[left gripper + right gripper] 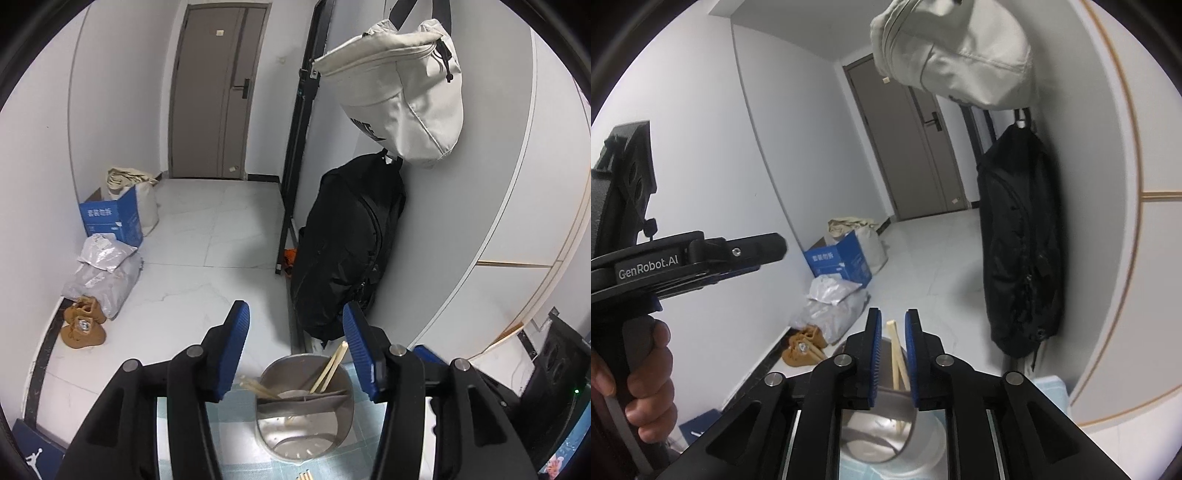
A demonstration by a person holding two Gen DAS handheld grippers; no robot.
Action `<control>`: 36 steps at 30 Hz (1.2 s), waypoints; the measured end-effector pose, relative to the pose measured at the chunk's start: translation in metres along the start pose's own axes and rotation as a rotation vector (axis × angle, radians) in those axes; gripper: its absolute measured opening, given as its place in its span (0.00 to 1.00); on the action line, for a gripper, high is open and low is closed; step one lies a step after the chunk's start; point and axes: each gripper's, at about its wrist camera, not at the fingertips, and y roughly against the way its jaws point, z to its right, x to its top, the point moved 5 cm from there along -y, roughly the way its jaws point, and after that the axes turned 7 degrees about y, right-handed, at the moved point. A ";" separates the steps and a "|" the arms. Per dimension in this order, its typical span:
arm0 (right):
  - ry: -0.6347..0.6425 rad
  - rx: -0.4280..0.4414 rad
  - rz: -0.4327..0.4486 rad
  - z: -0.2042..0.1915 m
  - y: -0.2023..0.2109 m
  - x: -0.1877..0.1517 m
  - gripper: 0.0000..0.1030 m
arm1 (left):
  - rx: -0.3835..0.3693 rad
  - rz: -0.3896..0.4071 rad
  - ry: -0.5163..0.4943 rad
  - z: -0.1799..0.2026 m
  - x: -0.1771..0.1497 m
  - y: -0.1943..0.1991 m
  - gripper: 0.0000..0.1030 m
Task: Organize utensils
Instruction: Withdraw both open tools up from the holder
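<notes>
A steel utensil holder (303, 410) with a divider stands on a light blue checked mat (236, 435). Wooden chopsticks (330, 367) lean in its far compartment, and more chopsticks (258, 388) stick out at its left. My left gripper (293, 350) is open and empty, its blue pads on either side of the holder's far rim. More chopstick ends (304, 475) lie on the mat at the bottom edge. In the right wrist view my right gripper (892, 350) is partly open just above the holder (882, 432). Chopsticks (897, 358) stand between its pads; contact is unclear.
A black jacket (347, 251) and a white bag (406, 92) hang on the wall at the right. On the floor at the left are a blue box (110, 218), grey parcels (103, 277) and brown shoes (83, 325). The left gripper's body (683, 258) and a hand (642, 373) show.
</notes>
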 end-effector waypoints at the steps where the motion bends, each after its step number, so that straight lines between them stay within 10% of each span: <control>1: -0.002 -0.005 0.003 0.000 0.005 -0.001 0.25 | 0.007 0.004 0.000 0.000 -0.001 0.003 0.46; 11: 0.017 -0.023 0.039 -0.007 0.051 -0.011 0.68 | 0.092 0.073 0.010 -0.003 -0.019 0.034 0.66; 36: -0.052 0.054 -0.146 -0.020 0.057 -0.100 0.90 | 0.227 0.034 0.016 -0.034 -0.121 0.028 0.76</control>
